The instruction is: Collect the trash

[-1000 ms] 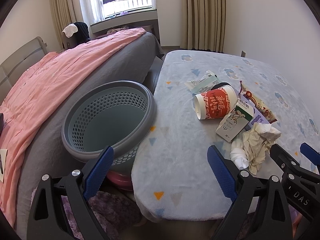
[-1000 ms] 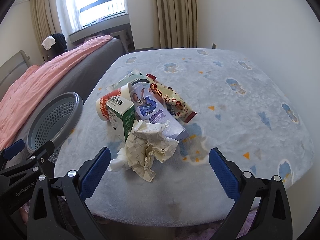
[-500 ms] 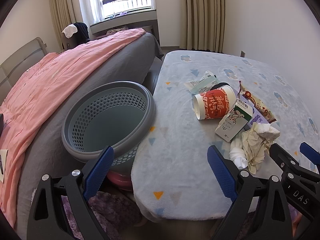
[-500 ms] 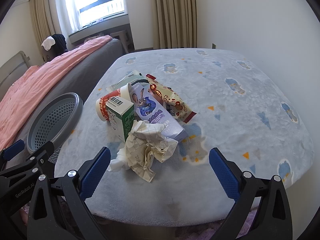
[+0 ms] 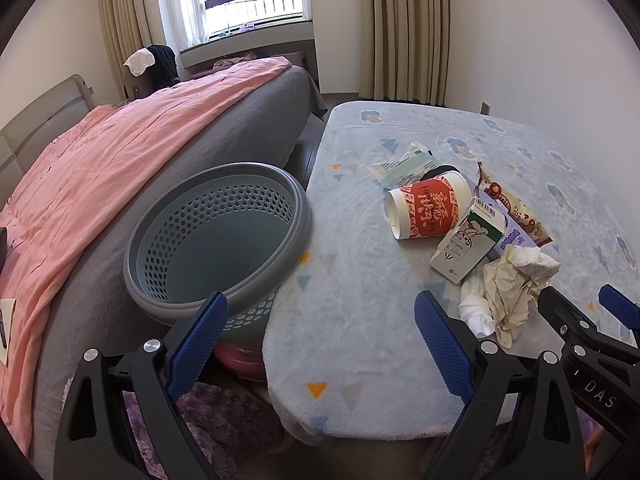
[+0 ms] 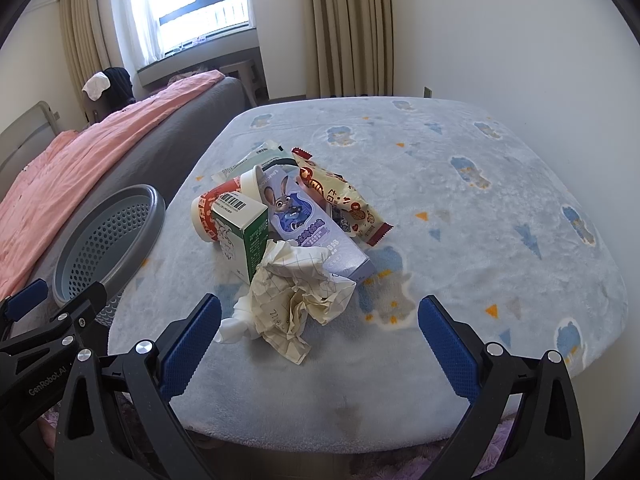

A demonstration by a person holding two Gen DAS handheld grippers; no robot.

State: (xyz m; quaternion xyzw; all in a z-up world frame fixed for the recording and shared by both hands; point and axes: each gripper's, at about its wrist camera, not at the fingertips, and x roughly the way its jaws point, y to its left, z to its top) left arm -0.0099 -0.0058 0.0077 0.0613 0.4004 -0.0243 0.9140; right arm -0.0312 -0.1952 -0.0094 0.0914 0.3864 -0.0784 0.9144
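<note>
A pile of trash lies on the blue blanket-covered table [image 6: 460, 240]: crumpled paper [image 6: 296, 300] [image 5: 516, 284] at the front, a green-and-white carton [image 6: 244, 232] [image 5: 468, 246], a red paper cup [image 5: 426, 206] [image 6: 208, 210] on its side, a purple rabbit box [image 6: 304, 224], a snack wrapper [image 6: 340, 200] and a pale packet [image 5: 406, 164]. A grey perforated basket [image 5: 216, 236] [image 6: 108, 240] stands left of the table. My right gripper [image 6: 320, 344] is open, just short of the crumpled paper. My left gripper [image 5: 316, 344] is open over the table's near-left edge, beside the basket.
A bed with a pink cover [image 5: 120, 152] over grey bedding fills the left side. Purple fluffy rug [image 5: 224, 420] and something pink [image 5: 240, 356] lie below the basket. A window with curtains [image 5: 408, 28] is at the back; a white wall runs behind the table.
Both grippers have drifted slightly; the trash pile sits a touch lower and nearer in the left wrist view. Nothing was taken hold of, and both stay open.
</note>
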